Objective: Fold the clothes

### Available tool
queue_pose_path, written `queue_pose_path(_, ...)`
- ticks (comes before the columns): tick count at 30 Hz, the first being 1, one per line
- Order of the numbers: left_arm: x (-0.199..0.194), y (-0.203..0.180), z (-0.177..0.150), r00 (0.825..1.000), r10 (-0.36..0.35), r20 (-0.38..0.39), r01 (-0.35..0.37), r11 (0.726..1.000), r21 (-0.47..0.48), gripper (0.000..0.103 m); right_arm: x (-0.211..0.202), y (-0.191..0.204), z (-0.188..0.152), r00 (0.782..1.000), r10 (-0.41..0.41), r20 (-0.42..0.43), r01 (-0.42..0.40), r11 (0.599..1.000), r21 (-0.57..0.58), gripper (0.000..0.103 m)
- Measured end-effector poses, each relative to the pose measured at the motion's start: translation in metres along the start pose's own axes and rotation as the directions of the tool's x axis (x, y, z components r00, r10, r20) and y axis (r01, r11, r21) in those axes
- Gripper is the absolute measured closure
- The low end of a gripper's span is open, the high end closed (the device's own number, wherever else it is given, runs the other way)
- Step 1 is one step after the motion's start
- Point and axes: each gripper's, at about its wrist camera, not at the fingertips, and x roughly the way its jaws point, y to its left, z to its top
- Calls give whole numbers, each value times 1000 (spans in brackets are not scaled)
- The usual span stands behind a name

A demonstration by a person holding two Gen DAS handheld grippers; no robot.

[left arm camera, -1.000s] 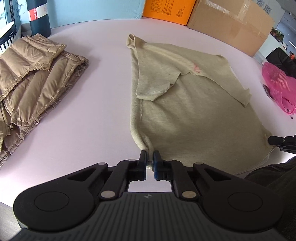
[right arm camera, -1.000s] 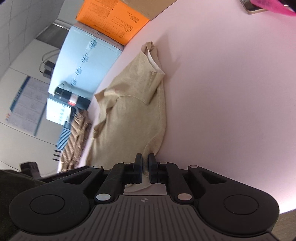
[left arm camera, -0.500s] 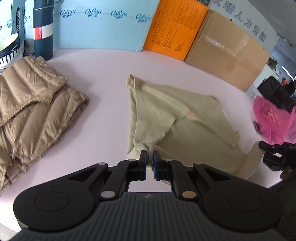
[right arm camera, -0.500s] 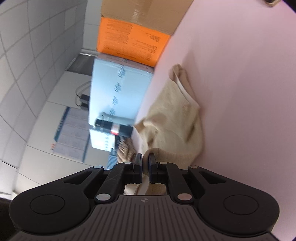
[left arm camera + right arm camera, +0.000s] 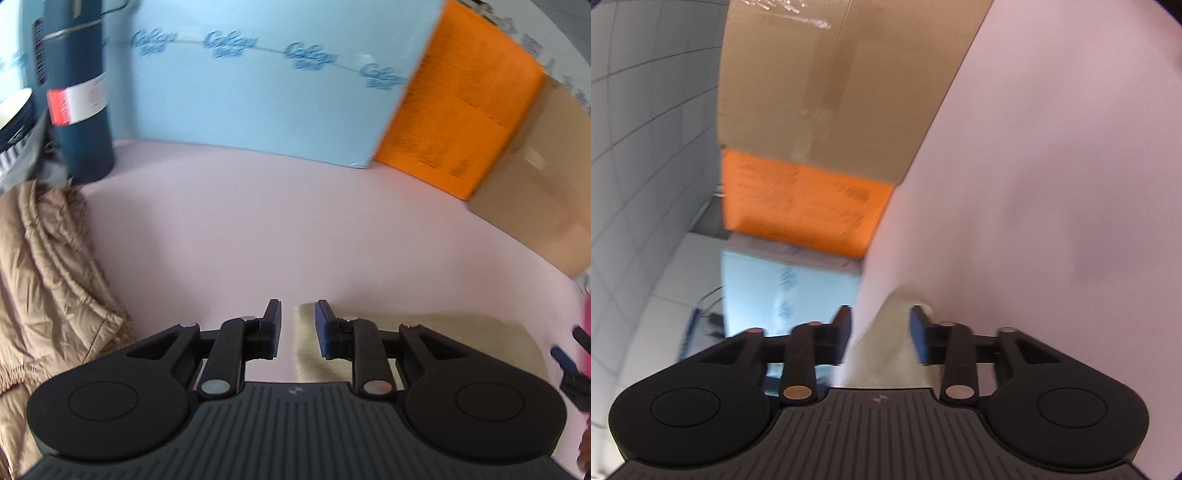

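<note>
Near you, both the left gripper (image 5: 297, 320) and right gripper (image 5: 881, 326) just released the beige shirt (image 5: 443, 339); that fold is laid.

A beige knit cotton garment (image 5: 443, 339) lies flat on the pale pink table, toward its near edge. Its top edge looks straight and even.

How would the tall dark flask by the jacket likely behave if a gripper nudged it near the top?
The flask is tall and narrow and seems upright, so a high push would probably tip it. Its smooth round body would likely roll once down. The jacket bunched beside its base might cushion or stop a fall that way.
</note>
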Motion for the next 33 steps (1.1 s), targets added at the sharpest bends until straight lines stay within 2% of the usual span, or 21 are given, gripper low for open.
queue_pose_path(1, -2, 3, -4, 1000, -1, 6, 1, 1000, -7, 70, -1, -1, -1, 1000, -15, 19, 15, 1000, -4, 53)
queue_pose_path(2, -4, 6, -11, 1000, 1, 18, -1, 1000, -1, 52, -2, -2, -3, 999, -30, 38, 30, 1000, -8, 48)
queue_pose_path(4, -8, 7, -26, 999, 23, 25, -24, 999, 44, 39, -5, -4, -5, 995, -59, 75, 60, 998, -15, 30)
queue_pose_path(8, -17, 2, -54, 997, 76, -5, -75, 990, 116, 38, -10, -9, -10, 982, -116, 151, 121, 992, -26, 29)
queue_pose_path(13, -29, 5, -77, 999, 16, -44, -15, 1000, 15, 23, -16, -14, -17, 952, -181, 246, 195, 980, -32, 23)
queue_pose_path(16, -30, 5, -86, 998, -6, -64, 5, 1000, -15, 22, -14, -12, -28, 934, -189, 303, 207, 978, -28, 22)
queue_pose_path(19, -29, 2, -90, 996, -9, -88, 7, 1000, -24, 22, -6, -3, -29, 940, -223, 256, 250, 965, -78, 15)
queue_pose_path(21, -29, 1, -92, 996, 2, -94, -3, 1000, -16, 21, -3, 7, -31, 940, -283, 193, 313, 938, -147, 13)
queue_pose_path(24, -27, -3, -93, 994, 25, -109, -25, 1000, 0, 20, -3, 15, -42, 912, -379, 155, 408, 877, -253, 12)
queue_pose_path(28, -22, -11, -92, 991, 67, -116, -62, 997, 47, 20, -8, 24, -61, 901, -411, 136, 430, 818, -382, 9)
queue_pose_path(33, -16, -26, -89, 983, 136, -121, -119, 983, 142, 19, 10, 36, -76, 899, -429, 83, 406, 749, -524, 6)
